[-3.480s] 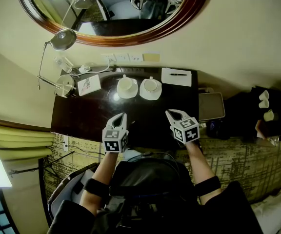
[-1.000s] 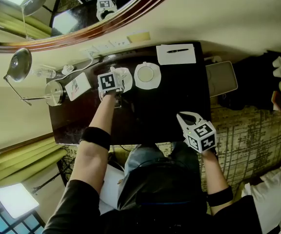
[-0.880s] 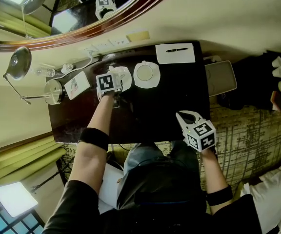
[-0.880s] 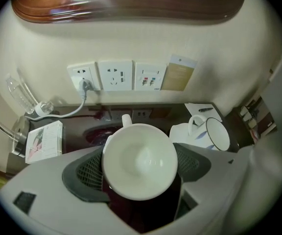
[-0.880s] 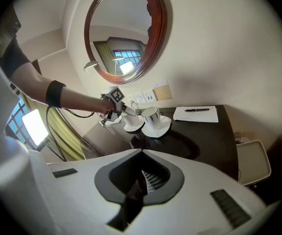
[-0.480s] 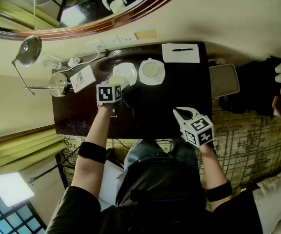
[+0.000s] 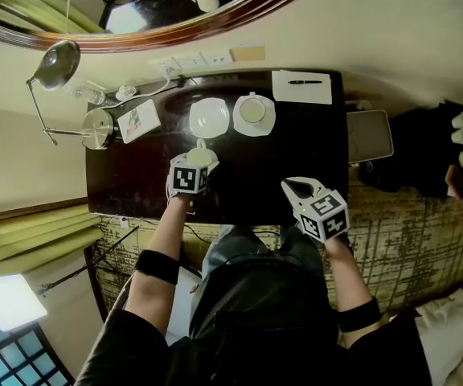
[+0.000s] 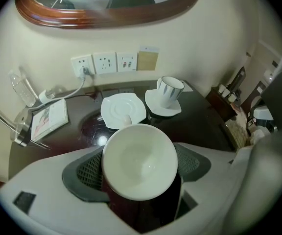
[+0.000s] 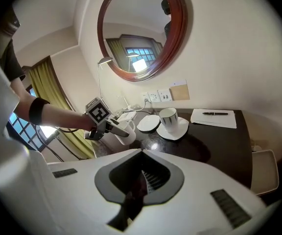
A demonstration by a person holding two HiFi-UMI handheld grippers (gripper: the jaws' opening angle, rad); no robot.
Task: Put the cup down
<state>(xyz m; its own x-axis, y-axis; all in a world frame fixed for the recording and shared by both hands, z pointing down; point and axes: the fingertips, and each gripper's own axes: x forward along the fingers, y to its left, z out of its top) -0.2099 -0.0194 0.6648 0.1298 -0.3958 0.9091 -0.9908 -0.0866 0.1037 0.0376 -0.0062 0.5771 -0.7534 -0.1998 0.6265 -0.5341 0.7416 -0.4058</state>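
Left hand-held gripper point(image 7: 195, 164) is pinching the white cup point(image 8: 139, 161) by its sides, one pad on each side of the body. The open mouth tips back toward the gripper's camera and there's nothing inside. The cup sits over the front-left part of the dark bench point(image 7: 296, 151), nearer the person than the empty saucer point(image 7: 209, 117), and from the right gripper view it looks clear of the surface. Just right of that saucer is a second cup point(image 7: 252, 109) standing on its own saucer. A notepad point(image 7: 302, 87) with a pen on it lies at the back right corner. Right hand-held gripper point(image 7: 297, 188) has its jaws pressed together with nothing in them, over the front right edge of the bench.
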